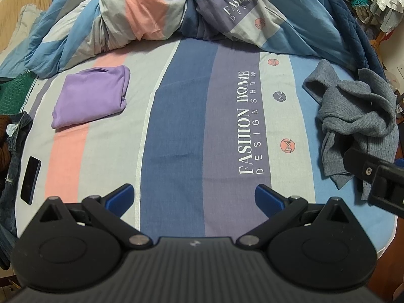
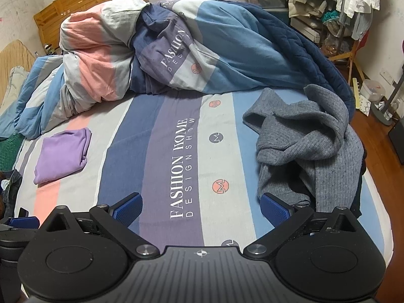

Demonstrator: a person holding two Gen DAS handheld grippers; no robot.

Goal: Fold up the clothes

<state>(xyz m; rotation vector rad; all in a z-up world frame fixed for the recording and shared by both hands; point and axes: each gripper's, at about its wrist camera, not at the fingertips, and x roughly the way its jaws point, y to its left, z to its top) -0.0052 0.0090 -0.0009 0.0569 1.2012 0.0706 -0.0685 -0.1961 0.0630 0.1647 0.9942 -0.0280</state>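
So the grey sweater (image 2: 310, 149) is bunched up at the bed's right edge, just ahead-right of the right gripper (image 2: 202, 209); left gripper (image 1: 194, 199) is farther off, both spread wide holding nothing, purple top (image 1: 91, 96) sits folded far left

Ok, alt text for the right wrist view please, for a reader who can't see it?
The right gripper, jaws open and empty, hovers over a striped bedsheet; a crumpled grey knit sweater lies right, a folded purple garment left, a bunched striped duvet behind.

a home bedroom — striped bed sheet (image 2: 156, 151), bunched duvet (image 2: 141, 50), hanging clothes (image 2: 353, 0).
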